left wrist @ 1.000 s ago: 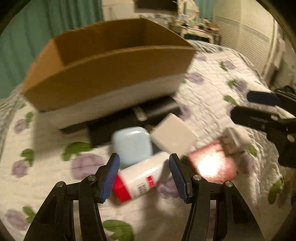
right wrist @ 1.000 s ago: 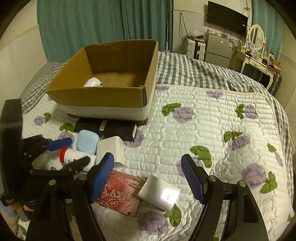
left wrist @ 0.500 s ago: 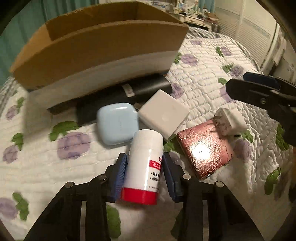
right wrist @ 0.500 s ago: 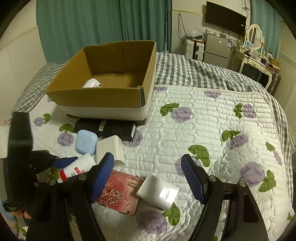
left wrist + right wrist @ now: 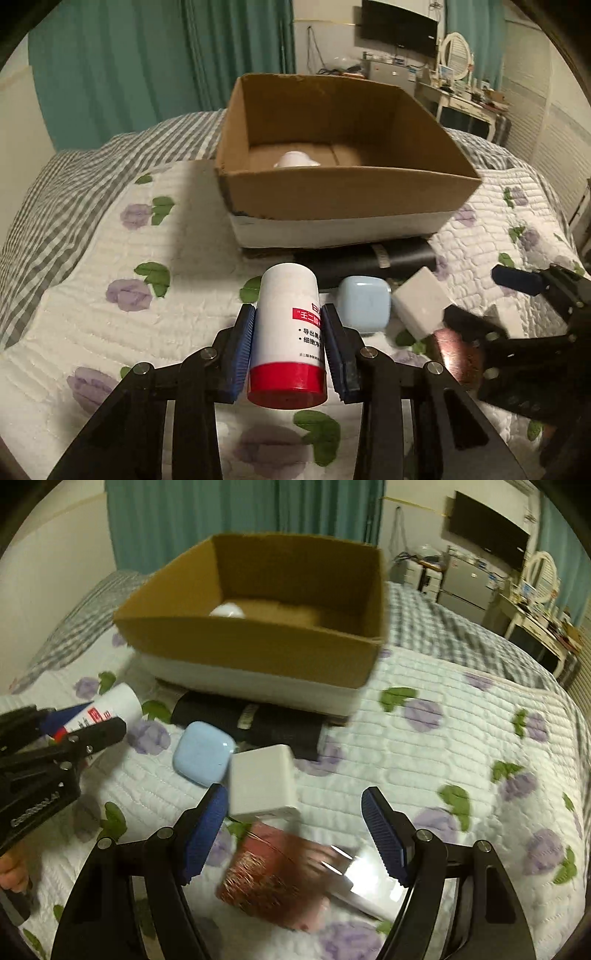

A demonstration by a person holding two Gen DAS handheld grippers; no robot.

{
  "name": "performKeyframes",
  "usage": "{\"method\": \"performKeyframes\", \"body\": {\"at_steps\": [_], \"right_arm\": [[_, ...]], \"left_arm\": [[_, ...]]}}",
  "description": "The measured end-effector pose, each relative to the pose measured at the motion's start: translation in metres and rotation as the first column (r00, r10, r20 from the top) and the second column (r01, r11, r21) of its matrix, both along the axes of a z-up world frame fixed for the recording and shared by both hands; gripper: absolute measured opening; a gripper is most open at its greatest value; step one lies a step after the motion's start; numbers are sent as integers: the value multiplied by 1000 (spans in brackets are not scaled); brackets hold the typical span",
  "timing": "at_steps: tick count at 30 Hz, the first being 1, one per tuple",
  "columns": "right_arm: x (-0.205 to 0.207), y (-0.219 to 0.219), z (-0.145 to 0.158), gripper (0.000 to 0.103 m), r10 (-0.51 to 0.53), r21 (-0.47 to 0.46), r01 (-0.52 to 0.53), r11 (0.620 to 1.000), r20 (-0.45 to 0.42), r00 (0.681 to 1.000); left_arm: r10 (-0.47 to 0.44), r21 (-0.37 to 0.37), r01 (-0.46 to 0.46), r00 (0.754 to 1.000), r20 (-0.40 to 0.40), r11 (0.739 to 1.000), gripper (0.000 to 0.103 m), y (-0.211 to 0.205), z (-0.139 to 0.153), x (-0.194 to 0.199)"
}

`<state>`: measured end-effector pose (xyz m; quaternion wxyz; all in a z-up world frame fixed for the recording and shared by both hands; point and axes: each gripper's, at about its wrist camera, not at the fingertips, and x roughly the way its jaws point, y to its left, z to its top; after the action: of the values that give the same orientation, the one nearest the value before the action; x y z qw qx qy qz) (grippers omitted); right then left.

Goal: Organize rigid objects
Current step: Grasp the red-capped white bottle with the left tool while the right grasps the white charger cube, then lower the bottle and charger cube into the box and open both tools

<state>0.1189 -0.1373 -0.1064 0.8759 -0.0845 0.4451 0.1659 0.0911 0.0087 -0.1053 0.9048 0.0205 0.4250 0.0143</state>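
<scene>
White bottle (image 5: 287,325), red cap, red label, clamped in left gripper (image 5: 288,347)

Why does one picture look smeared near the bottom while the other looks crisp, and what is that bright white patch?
Left wrist view: crisp; the white bottle held in the left gripper shows readable print, though fisheye bends the room's edges. Right wrist view: motion blur smears the red patterned case and cardboard box; the white patch is glare on the white block between the open right gripper's fingers.
</scene>
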Motion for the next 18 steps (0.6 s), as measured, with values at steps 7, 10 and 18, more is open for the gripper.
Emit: {"method": "performKeyframes", "body": {"at_steps": [7, 10, 18], "right_arm": [[25, 21, -26, 75, 11, -43, -13, 999, -51, 999], [34, 25, -33, 75, 6, -51, -10, 999, -64, 998], [30, 39, -40, 52, 64, -77, -70, 995, -71, 995]], "left_arm": [[9, -9, -9, 1000, -2, 1000, 37, 5, -2, 2], [9, -9, -9, 1000, -6, 1000, 37, 4, -3, 3], [18, -1, -18, 1000, 6, 1000, 37, 3, 3, -2]]}}
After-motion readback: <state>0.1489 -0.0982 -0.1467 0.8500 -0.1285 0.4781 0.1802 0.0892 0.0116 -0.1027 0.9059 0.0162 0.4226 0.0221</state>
